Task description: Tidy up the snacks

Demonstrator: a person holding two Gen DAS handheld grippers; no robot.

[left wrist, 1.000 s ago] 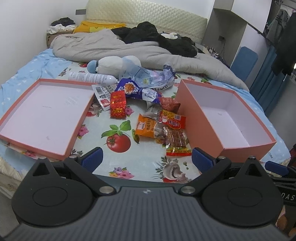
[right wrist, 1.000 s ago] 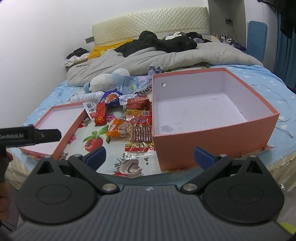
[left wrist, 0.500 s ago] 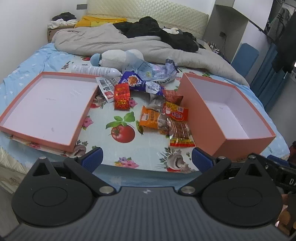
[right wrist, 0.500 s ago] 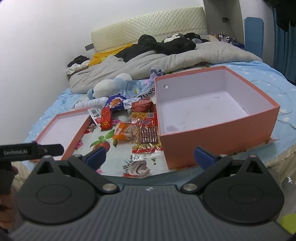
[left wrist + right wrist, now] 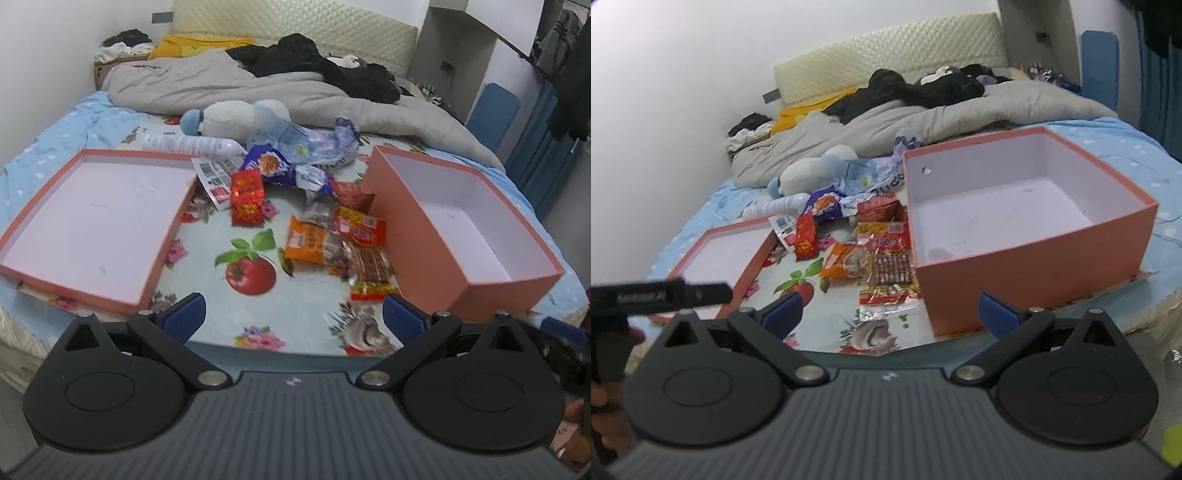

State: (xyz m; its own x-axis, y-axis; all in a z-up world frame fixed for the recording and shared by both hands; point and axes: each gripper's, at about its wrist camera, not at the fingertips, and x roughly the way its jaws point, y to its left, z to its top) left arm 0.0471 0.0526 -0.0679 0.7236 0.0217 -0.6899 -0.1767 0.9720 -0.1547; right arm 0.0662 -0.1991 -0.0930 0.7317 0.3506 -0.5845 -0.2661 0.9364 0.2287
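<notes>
Several snack packets lie in a pile on the bed between two boxes: a red packet [image 5: 246, 197], an orange packet [image 5: 308, 244], a red-and-yellow packet [image 5: 360, 230], a brown bar pack [image 5: 369, 264] and a purple bag [image 5: 273, 166]. An empty deep orange box [image 5: 436, 243] stands right of the pile; it also shows in the right wrist view [image 5: 1015, 266]. Its shallow lid [image 5: 88, 221] lies open to the left. My left gripper [image 5: 293, 319] is open and empty near the bed's front edge. My right gripper [image 5: 890, 314] is open and empty, in front of the deep box.
A plush toy [image 5: 229, 118], a white bottle [image 5: 192, 144] and crumpled plastic bags [image 5: 306, 142] lie behind the snacks. A grey duvet [image 5: 221, 85] and black clothes [image 5: 325, 70] cover the far bed. The left gripper's body [image 5: 657, 295] shows at the left of the right wrist view.
Both grippers have pulled back and risen a little from the bed, so the boxes and snacks look smaller and lower. Nothing on the bed has moved.
</notes>
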